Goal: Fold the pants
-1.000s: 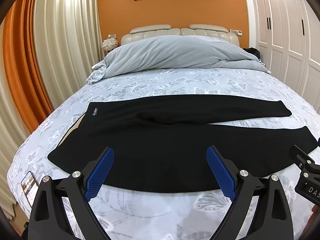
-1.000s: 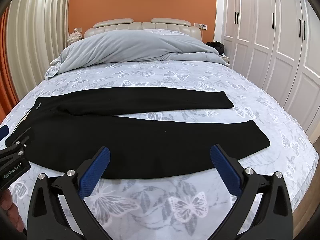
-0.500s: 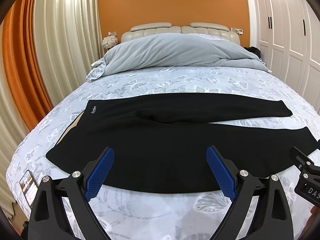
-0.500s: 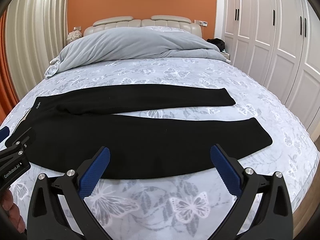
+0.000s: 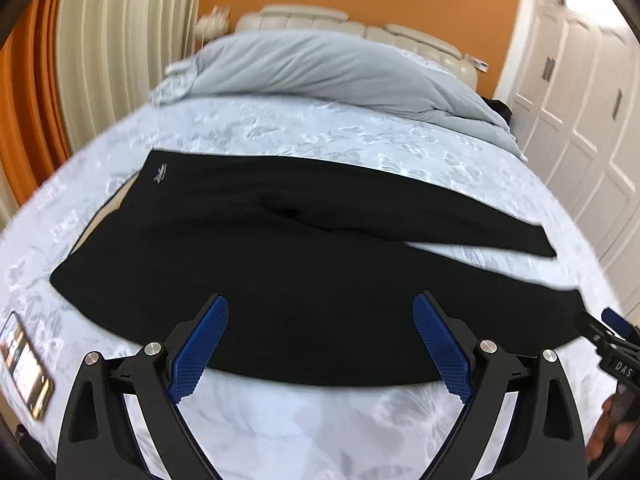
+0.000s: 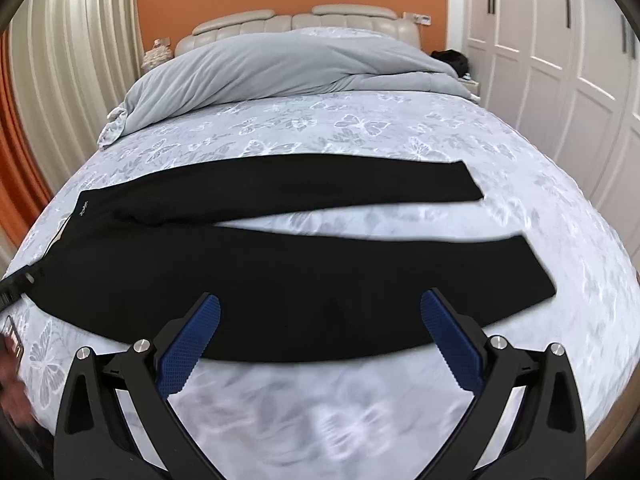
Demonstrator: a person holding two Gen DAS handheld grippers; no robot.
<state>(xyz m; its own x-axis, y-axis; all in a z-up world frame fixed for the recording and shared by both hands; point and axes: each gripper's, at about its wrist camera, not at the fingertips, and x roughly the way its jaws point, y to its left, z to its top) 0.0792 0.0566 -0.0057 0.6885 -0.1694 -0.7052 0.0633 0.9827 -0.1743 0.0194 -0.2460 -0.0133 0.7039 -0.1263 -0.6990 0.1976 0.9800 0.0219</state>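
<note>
Black pants [image 5: 280,264] lie flat across the bed, waistband at the left with a small white logo [image 5: 161,173], both legs stretching right and splayed apart. In the right wrist view the same pants [image 6: 300,280] show both leg ends at the right. My left gripper [image 5: 320,344] hovers open over the near edge of the pants, nothing between its blue pads. My right gripper [image 6: 320,340] is likewise open above the near leg's front edge. The right gripper's body [image 5: 616,356] shows at the left view's right edge.
The bed [image 6: 360,128] carries a pale butterfly-print sheet, with a grey duvet [image 6: 280,68] heaped by the headboard. A phone [image 5: 26,368] lies on the near left corner. Curtains hang on the left; white wardrobe doors [image 6: 560,60] stand on the right.
Both grippers have moved in over the pants and tilted; the left view now rolls clockwise and is motion-blurred. Both stay open. The pants have not moved.
</note>
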